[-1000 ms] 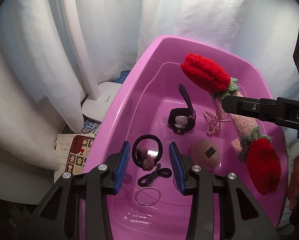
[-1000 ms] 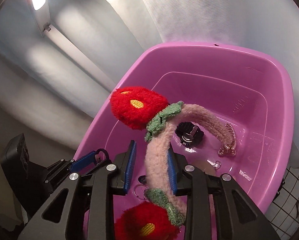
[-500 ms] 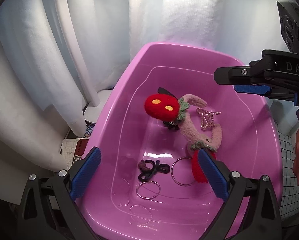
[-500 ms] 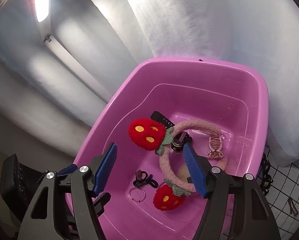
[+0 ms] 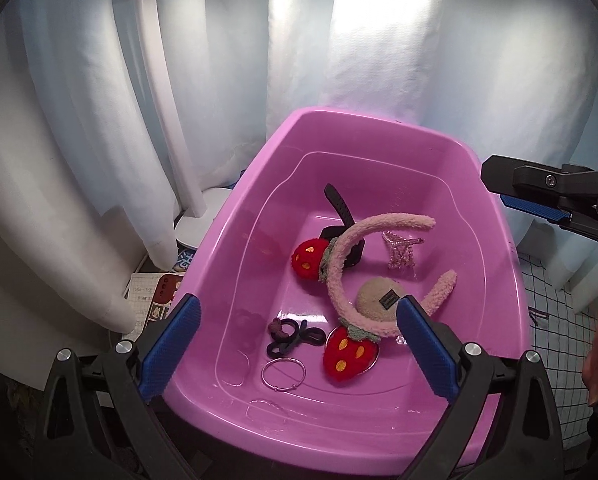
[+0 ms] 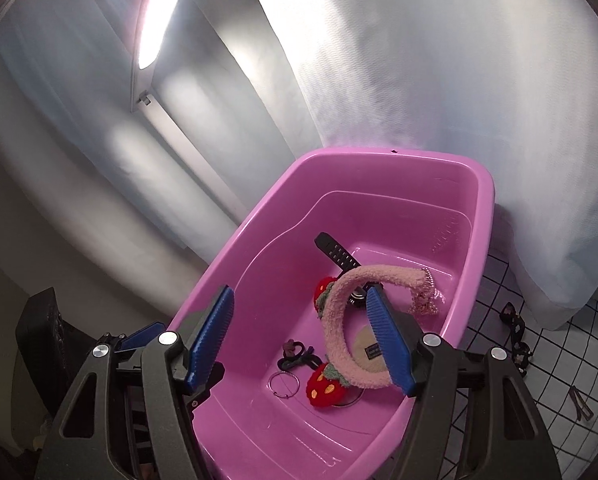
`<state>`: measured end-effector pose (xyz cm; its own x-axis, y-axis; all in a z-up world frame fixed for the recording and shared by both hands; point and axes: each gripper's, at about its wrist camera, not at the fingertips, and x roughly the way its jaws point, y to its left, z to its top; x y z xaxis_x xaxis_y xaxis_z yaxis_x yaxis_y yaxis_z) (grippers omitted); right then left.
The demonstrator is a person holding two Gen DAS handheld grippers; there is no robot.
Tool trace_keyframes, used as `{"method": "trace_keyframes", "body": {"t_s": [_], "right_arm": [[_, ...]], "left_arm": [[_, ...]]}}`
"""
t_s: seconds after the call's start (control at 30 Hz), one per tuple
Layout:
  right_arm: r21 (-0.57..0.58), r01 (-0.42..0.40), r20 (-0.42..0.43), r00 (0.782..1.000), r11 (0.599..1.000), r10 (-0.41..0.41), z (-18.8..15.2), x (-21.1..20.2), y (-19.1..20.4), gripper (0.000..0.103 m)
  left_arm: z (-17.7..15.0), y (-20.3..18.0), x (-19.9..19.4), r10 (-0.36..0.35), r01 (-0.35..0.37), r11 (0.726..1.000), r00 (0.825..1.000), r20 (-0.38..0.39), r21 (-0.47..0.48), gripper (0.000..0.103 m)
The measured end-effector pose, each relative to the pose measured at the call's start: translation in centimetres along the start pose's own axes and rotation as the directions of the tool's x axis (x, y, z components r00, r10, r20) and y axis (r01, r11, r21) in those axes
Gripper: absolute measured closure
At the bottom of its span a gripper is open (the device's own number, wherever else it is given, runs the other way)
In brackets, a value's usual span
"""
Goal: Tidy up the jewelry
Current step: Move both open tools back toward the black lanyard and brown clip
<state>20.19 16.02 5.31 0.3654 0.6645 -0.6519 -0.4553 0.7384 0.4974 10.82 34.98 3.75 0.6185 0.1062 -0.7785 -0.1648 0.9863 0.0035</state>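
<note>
Basin (image 5: 235, 216): a pink plastic tub is seen from above in both wrist views, set against white curtains (image 5: 379, 60); all the jewelry pieces are held inside it.
Headband (image 5: 339, 268): a fuzzy pink band with two red strawberry pompoms is lain on the basin floor, arched over the other pieces; one pompom (image 5: 309, 260) is seen near the middle, the other (image 5: 349, 354) nearer the camera.
Watch (image 5: 339, 204): a black strapped watch is partly covered by the headband's upper arc, its strap pointed toward the far wall.
Hair claw (image 5: 401, 248): a beaded pink clip is placed just beside the headband's far tip.
Beige puff (image 5: 381, 298): a round pad with a small dark label is lain within the headband's curve.
Hair ties (image 5: 295, 334): a cluster of black elastics, one with a brownish knot, is placed near the closer pompom.
Metal ring (image 5: 283, 374): a thin silver hoop is rested on the floor just in front of the hair ties.
Left gripper (image 5: 299, 346): its blue pads are spread wide above the near edge of the basin, having just been opened; nothing is gripped between them.
Right gripper (image 6: 299, 336): its jaws are parted and nothing is pressed, having opened within the last second; the headband is seen below them, resting in the basin.
Paper sheet (image 5: 155, 288): a printed sheet is seen outside the basin beside a white lamp base (image 5: 199, 216).
</note>
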Motion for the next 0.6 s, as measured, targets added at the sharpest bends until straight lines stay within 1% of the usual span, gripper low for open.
{"method": "trace_keyframes", "body": {"t_s": [0.1, 0.17, 0.27, 0.4, 0.6], "right_arm": [[-0.006, 0.028, 0.054, 0.998, 1.000, -0.027, -1.2, -2.5, -0.3, 0.037], [-0.002, 0.053, 0.082, 0.995, 0.999, -0.052, -2.3, -4.2, -0.7, 0.037], [0.012, 0.103, 0.125, 0.987, 0.995, -0.104, -4.0, -7.0, -1.9, 0.037], [0.031, 0.192, 0.169, 0.966, 0.981, -0.194, -6.5, -11.0, -4.1, 0.037], [0.072, 0.286, 0.200, 0.934, 0.956, -0.294, -9.5, -16.4, -8.2, 0.037]], "left_arm": [[0.1, -0.9, -1.0, -0.043, 0.043, 0.998, 0.999, 0.015, -0.038, 0.006], [0.1, -1.9, -1.6, -0.062, 0.063, 0.997, 0.998, 0.029, -0.038, 0.006], [0.1, -4.0, -2.5, -0.073, 0.073, 0.997, 0.996, 0.049, -0.002, 0.006], [-0.2, -7.5, -3.8, -0.110, 0.106, 0.993, 0.992, 0.065, 0.060, 0.006], [-1.3, -13.8, -4.8, -0.178, 0.171, 0.975, 0.983, 0.040, 0.141, 0.006]]}}
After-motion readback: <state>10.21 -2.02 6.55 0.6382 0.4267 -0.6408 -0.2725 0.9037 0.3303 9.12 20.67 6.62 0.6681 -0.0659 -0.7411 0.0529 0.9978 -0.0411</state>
